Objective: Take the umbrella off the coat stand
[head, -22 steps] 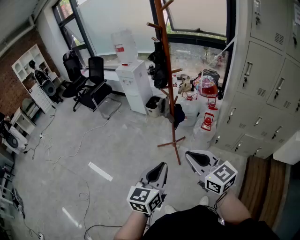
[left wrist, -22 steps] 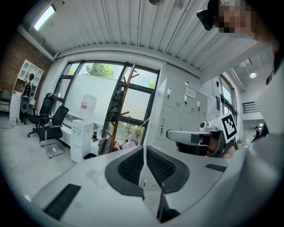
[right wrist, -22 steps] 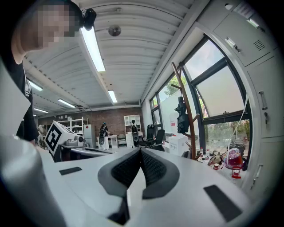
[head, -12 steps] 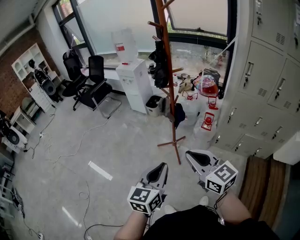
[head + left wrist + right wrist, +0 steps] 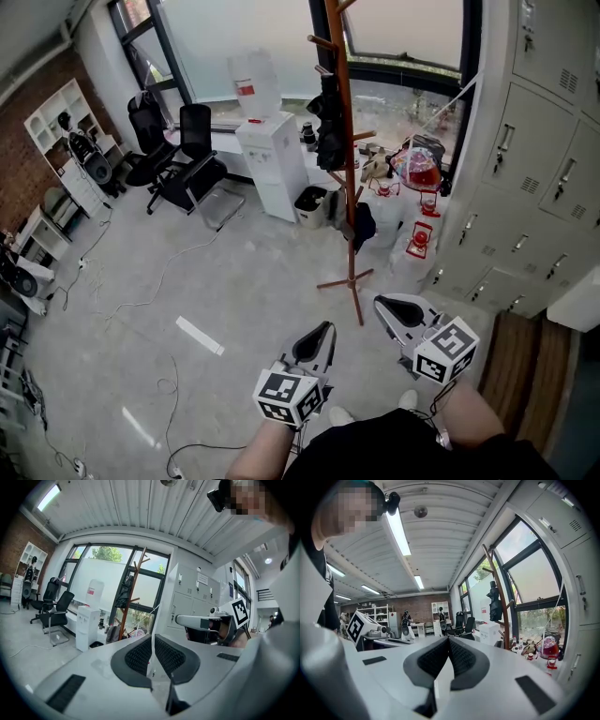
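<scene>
Your left gripper [image 5: 322, 330] and right gripper [image 5: 382, 306] are side by side, each with its jaws pressed together on nothing. Ahead of them the coat stand [image 5: 349, 202] is upright, and the dark umbrella [image 5: 329, 127] hangs high on it.

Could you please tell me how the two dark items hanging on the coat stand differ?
The upper item hangs high on the pole; the lower item hangs nearer the feet. The upper item is longer and black; the lower item is shorter and bluish. Both hang close against the coat stand.
</scene>
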A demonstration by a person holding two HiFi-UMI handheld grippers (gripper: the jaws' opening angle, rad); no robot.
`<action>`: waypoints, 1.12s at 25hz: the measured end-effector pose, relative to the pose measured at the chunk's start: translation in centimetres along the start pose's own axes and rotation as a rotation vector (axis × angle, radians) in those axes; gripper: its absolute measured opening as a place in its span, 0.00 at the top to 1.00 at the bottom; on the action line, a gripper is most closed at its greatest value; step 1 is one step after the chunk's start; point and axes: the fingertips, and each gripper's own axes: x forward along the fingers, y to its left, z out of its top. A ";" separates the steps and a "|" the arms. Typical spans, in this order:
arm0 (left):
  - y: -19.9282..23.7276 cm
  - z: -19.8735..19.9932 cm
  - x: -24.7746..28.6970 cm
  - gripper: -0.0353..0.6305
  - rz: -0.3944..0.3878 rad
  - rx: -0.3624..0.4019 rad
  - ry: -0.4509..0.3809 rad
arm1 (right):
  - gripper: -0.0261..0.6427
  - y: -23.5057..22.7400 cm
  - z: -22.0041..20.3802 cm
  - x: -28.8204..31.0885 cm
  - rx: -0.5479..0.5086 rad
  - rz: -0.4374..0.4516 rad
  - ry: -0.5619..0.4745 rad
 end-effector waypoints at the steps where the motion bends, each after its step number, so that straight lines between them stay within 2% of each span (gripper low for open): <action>1: 0.2 0.1 -0.1 0.90 0.000 0.001 -0.003 | 0.88 0.1 0.0 0.2 -0.002 0.002 -0.001; 14: 2.4 1.1 -1.4 0.90 0.031 0.006 -0.025 | 0.88 1.4 0.3 2.5 -0.003 0.034 -0.004; 28: 4.7 2.1 1.8 0.90 0.082 -0.003 -0.025 | 0.88 -1.9 1.6 6.0 0.008 0.085 -0.012</action>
